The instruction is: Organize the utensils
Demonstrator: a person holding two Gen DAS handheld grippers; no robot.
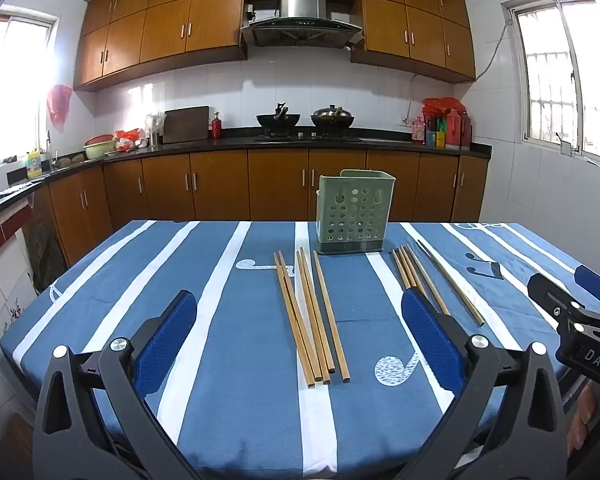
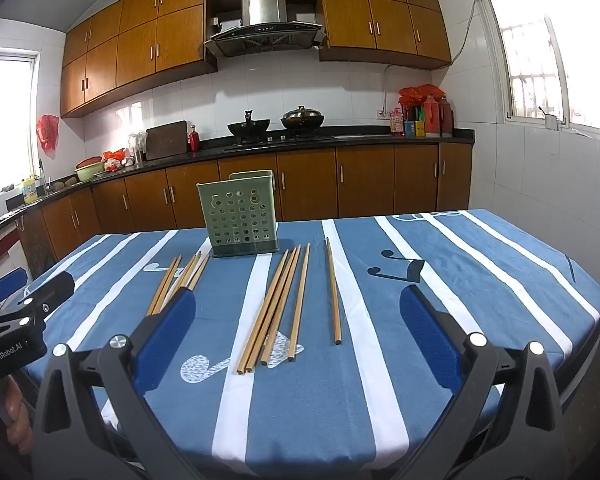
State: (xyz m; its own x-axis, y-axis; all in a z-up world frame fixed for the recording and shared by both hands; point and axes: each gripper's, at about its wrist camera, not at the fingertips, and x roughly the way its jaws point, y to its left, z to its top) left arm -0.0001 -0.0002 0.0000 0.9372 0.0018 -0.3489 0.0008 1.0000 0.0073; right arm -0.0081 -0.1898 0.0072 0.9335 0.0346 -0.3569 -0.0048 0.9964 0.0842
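Several wooden chopsticks lie on the blue striped tablecloth (image 1: 220, 400). One bundle (image 1: 312, 320) lies between my left gripper's fingers, below them on the cloth. A second bundle (image 1: 414, 270) and a single chopstick (image 1: 452, 284) lie to the right. A green perforated utensil holder (image 1: 354, 212) stands upright behind them. My left gripper (image 1: 298, 296) is open and holds nothing. In the right wrist view, my right gripper (image 2: 298, 292) is open over the middle bundle (image 2: 276, 308), with the single chopstick (image 2: 333, 292) beside it and the holder (image 2: 242, 216) behind.
Each gripper shows at the other view's edge: the right gripper (image 1: 566, 280) and the left gripper (image 2: 32, 284), with a hand (image 2: 16, 412) below it. Past the table's far edge stand brown cabinets (image 1: 220, 184) and a dark counter with two woks (image 1: 278, 120).
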